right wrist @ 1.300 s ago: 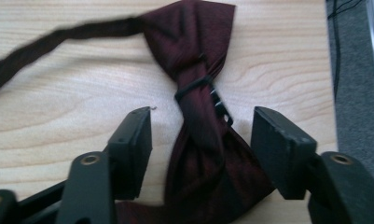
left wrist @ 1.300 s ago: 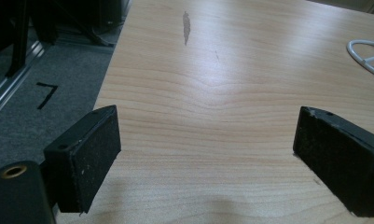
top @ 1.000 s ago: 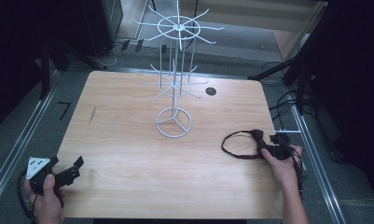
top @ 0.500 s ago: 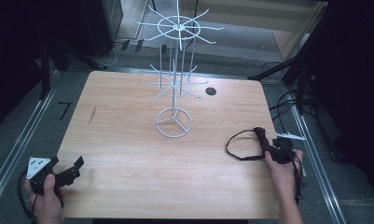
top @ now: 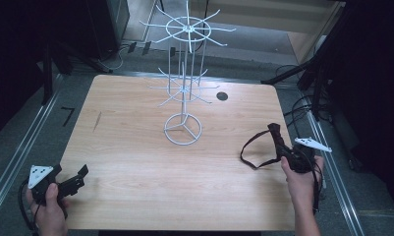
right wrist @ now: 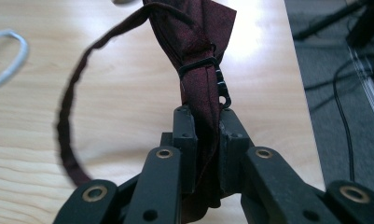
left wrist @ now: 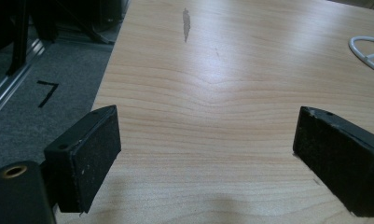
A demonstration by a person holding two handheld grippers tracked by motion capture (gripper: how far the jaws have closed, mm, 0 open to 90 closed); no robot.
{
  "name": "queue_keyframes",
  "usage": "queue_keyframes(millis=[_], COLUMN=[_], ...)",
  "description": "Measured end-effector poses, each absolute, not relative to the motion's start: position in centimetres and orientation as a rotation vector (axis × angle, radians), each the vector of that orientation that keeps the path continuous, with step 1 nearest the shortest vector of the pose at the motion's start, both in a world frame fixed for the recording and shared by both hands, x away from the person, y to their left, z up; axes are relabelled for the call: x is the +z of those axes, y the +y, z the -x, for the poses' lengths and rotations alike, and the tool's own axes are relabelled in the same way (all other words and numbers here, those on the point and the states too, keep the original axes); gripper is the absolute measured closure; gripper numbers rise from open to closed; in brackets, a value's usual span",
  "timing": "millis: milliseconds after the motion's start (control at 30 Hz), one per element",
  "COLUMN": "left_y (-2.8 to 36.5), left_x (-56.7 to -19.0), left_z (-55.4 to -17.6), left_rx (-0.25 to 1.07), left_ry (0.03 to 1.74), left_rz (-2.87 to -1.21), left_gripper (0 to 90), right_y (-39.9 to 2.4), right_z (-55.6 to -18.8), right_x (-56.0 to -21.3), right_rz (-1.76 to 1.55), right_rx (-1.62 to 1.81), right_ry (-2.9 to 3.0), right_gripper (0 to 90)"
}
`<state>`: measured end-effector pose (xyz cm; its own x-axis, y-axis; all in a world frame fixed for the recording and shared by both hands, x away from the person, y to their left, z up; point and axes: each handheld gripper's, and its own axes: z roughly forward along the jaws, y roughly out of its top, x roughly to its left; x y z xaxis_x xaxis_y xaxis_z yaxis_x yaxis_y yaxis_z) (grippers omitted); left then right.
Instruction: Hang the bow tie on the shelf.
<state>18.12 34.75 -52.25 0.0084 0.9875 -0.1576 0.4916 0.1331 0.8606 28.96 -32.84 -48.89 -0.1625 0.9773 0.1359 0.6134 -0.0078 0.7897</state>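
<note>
We found the right gripper [right wrist: 205, 121] clamped tight on a dark red bow tie [right wrist: 194, 42] near the table's [top: 135, 147] right edge, while the left gripper [left wrist: 208, 154] stood wide open, holding nothing.

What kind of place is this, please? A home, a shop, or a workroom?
Probably a lab or recording workroom, not a home: a bare wooden table on grey carpet, dark stands and loose cables around it, and a number 7 marked on the floor.
</note>
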Motion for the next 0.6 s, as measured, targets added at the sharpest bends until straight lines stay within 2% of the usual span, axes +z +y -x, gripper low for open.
queue_keyframes(millis=[600], left_y=[34.8], left_x=[-52.3], left_z=[-18.1], left_rx=[0.77], left_ry=[1.599], left_rz=[-1.468], left_gripper=[8.3], right_y=[-29.2], right_z=[-28.1], right_x=[-44.7], right_rz=[-1.46], right_rx=[1.189], right_ry=[1.806], right_gripper=[81.4])
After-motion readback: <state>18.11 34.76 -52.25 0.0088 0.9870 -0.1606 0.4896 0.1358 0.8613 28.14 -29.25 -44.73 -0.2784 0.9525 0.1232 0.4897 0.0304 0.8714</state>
